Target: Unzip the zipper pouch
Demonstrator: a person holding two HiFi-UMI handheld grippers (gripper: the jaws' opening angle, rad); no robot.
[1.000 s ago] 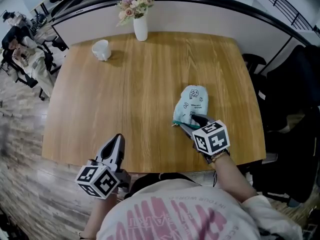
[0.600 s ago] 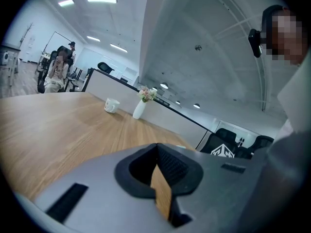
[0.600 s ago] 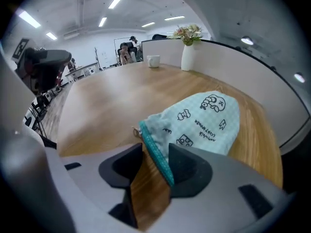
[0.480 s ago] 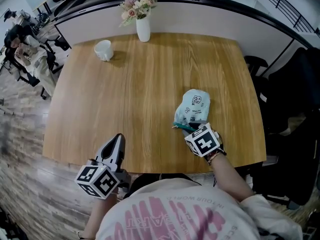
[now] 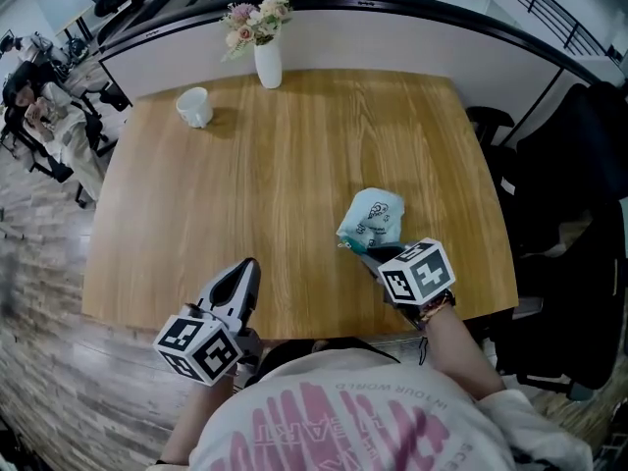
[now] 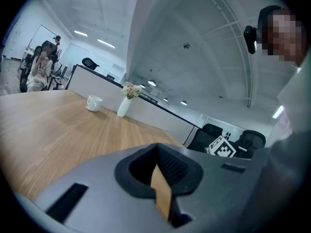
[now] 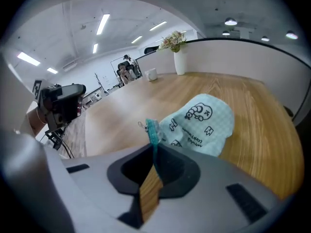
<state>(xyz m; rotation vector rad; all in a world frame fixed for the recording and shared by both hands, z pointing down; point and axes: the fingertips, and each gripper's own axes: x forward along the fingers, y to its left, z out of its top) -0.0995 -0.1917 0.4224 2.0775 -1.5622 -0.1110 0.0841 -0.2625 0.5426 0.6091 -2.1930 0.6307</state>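
A pale mint zipper pouch (image 5: 373,216) with small cartoon prints lies on the wooden table (image 5: 275,184), right of centre. Its teal zipper edge (image 7: 152,130) stands up between the jaws of my right gripper (image 7: 154,155), which are closing and pinch that edge at the pouch's near end. A small metal pull (image 7: 141,125) hangs beside the edge. In the head view my right gripper (image 5: 365,253) touches the pouch's near corner. My left gripper (image 5: 245,271) hovers over the table's front edge, shut with nothing between its jaws (image 6: 158,165).
A white vase with flowers (image 5: 265,59) and a white cup (image 5: 194,106) stand at the table's far edge. Dark office chairs (image 5: 579,194) stand to the right. People sit at far left (image 5: 39,116). A low partition (image 5: 373,27) runs behind the table.
The right jaws have gone from wide open beside the pouch's near end to closed on its zipper edge. The left gripper has barely moved.
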